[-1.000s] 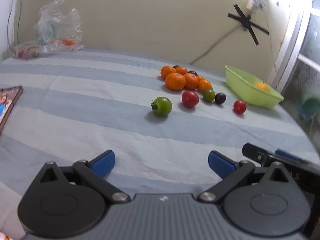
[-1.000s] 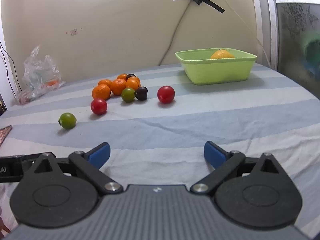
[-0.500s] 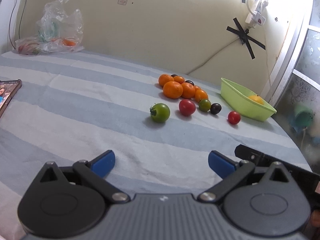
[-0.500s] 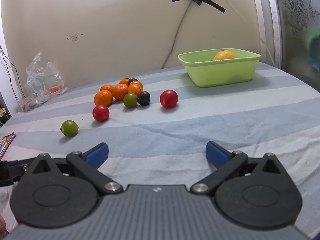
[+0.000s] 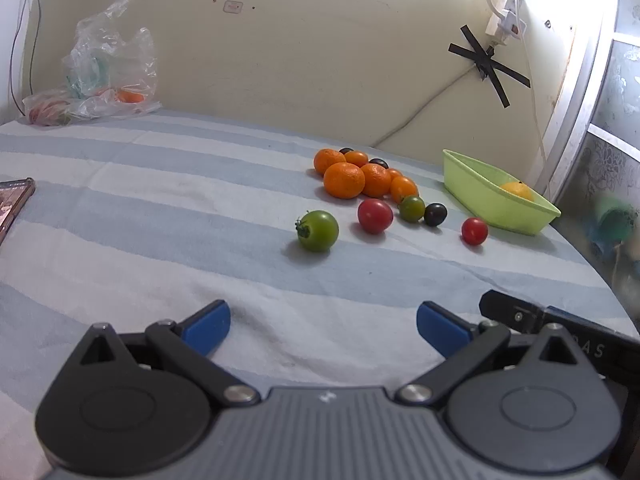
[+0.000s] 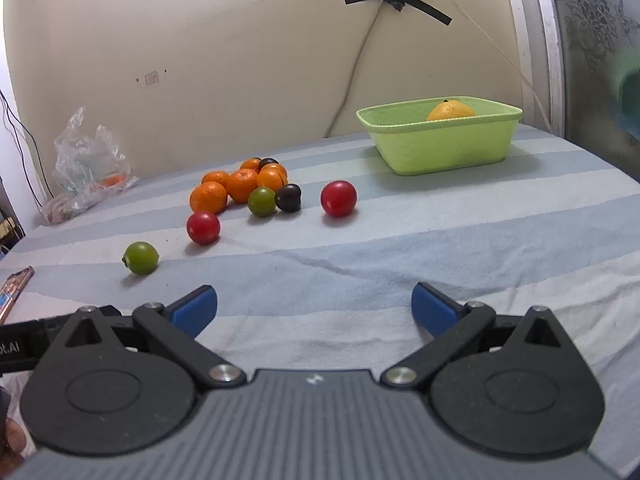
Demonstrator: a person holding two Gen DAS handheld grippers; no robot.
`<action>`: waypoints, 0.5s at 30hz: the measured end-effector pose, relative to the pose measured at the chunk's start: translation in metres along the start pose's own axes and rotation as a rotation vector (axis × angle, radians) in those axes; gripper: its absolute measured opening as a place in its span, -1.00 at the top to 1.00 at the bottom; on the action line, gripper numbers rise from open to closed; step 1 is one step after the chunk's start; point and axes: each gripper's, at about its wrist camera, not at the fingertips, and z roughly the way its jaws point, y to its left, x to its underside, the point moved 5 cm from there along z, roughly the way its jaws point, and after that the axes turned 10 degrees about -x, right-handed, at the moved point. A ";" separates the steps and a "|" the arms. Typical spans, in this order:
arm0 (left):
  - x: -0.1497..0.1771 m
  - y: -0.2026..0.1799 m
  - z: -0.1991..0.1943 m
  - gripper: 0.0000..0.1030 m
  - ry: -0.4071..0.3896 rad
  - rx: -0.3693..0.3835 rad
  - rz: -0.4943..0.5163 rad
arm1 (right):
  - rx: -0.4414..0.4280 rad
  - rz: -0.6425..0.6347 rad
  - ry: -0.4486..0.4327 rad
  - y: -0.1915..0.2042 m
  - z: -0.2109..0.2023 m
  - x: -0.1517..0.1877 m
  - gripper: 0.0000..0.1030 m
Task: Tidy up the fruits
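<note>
Several oranges point(image 5: 344, 179) point(image 6: 208, 197) lie in a cluster on the striped cloth, with red tomatoes point(image 5: 375, 215) point(image 6: 338, 198), green tomatoes point(image 5: 318, 230) point(image 6: 141, 257) and dark plums point(image 5: 435, 214) point(image 6: 288, 197) around them. A light green basket point(image 5: 480, 196) point(image 6: 440, 148) holds one orange point(image 5: 517, 191) point(image 6: 451, 110). My left gripper point(image 5: 323, 322) is open and empty, short of the green tomato. My right gripper point(image 6: 314, 306) is open and empty, short of the fruit. The right gripper's side shows in the left wrist view point(image 5: 560, 328).
A clear plastic bag point(image 5: 104, 76) point(image 6: 86, 160) with produce lies at the far left by the wall. A phone point(image 5: 12, 204) point(image 6: 14, 288) lies at the left edge. The table edge curves at the right by a window frame point(image 5: 576, 92).
Both cameras have tilted up and drawn slightly nearer, so the fruit sits lower in view. Nothing on the table moved; both grippers stayed open.
</note>
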 end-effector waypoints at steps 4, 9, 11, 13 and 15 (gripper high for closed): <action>-0.001 0.001 0.001 -1.00 0.001 -0.009 0.009 | 0.019 -0.026 0.016 0.003 0.002 0.000 -1.00; -0.010 0.015 0.007 -1.00 -0.002 -0.032 -0.027 | 0.018 -0.060 0.026 0.007 0.005 -0.001 -0.67; -0.017 0.022 0.011 -1.00 -0.011 -0.035 -0.040 | -0.007 -0.086 0.045 0.012 0.009 -0.003 -0.37; -0.025 0.025 0.013 -1.00 -0.029 -0.028 -0.041 | -0.034 -0.112 0.056 0.016 0.015 -0.009 -0.05; -0.033 0.024 0.013 -0.99 -0.059 -0.031 -0.022 | -0.064 -0.108 0.074 0.019 0.024 -0.017 0.11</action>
